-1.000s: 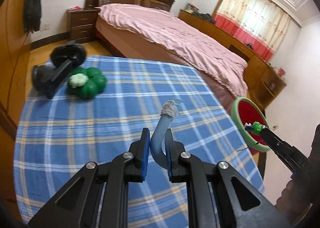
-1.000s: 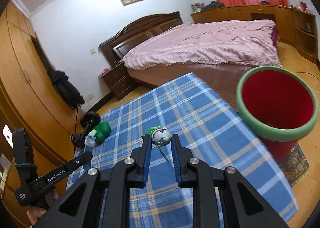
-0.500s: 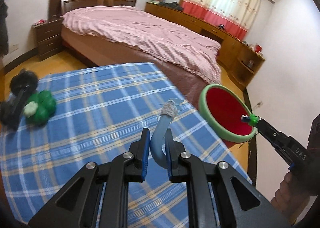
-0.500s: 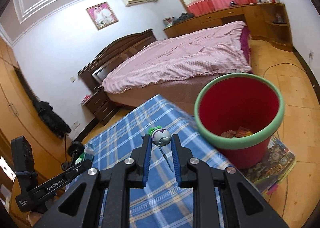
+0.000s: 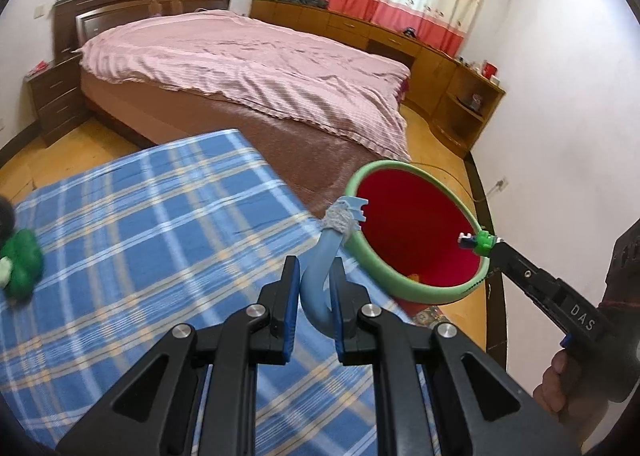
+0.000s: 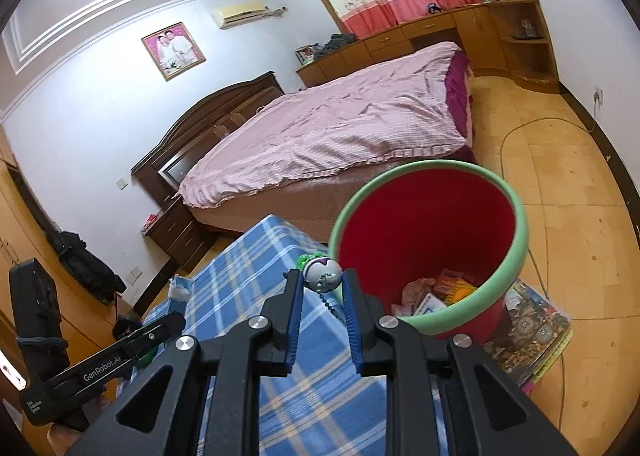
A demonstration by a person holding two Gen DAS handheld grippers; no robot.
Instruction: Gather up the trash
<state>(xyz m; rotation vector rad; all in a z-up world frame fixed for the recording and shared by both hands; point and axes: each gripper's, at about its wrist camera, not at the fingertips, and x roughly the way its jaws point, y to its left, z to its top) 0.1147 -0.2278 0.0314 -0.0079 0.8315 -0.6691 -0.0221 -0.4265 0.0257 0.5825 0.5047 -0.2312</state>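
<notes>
Left tongs (image 5: 314,292) clamp a bent blue hook (image 5: 320,272); right tongs (image 6: 322,294) pinch a small ball charm (image 6: 322,275). Bin (image 6: 516,212) sits just ahead, right of both. Risk — releasing short of the rim, or the dangling chain snagging a pad.

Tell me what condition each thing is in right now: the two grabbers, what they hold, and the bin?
left gripper: shut on the blue hook.
blue hook: held, tip raised by the bin's rim.
right gripper: shut on the small toy.
small toy: clamped, chain dangling.
red bin: upright, open, some rubbish inside.
</notes>
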